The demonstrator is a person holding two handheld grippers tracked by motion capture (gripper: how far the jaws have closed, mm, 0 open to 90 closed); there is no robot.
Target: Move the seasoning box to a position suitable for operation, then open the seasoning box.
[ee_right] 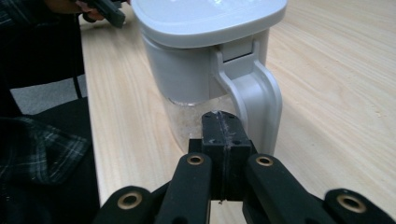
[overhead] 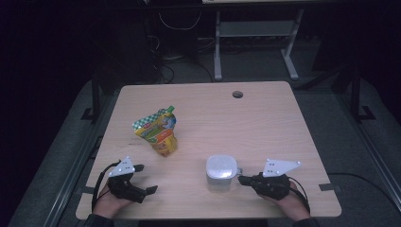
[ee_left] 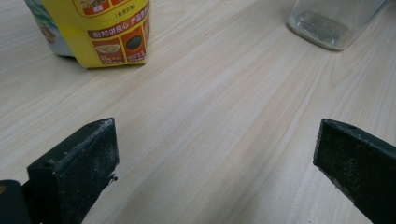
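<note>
Two grippers: both rest at the near edge of a pale wooden table (overhead: pixel 265 109), one in each hand.
Item one: clear plastic canister with a white square lid and white side handle (overhead: pixel 221 172), standing upright, near edge, right of centre.
Item two: yellow and green printed foil pouch (overhead: pixel 158 134), standing, left of centre, farther back than the canister.
Right gripper (overhead: pixel 242 179): jaws pressed together with nothing between them; tips point leftward at the canister and sit just beside its handle side.
Right gripper view: closed tips (ee_right: pixel 222 122) lie low against the clear wall, next to the white loop handle (ee_right: pixel 254 105); contact cannot be told.
Left gripper (overhead: pixel 146 178): jaws spread wide, empty, over bare wood.
Left gripper view: pouch base (ee_left: pixel 100 35) ahead to the left, canister base (ee_left: pixel 334 23) ahead to the right, both apart from the jaws.
Key relation: canister lies directly ahead of the right gripper, along its long axis; handle faces that gripper.
Nearer hand: right, by a wide margin; left stands well apart from the canister.
Judgement: to take the handle, the right jaws must part first and straddle the loop.
Risk: a push with closed tips could slide or tip the light canister.
</note>
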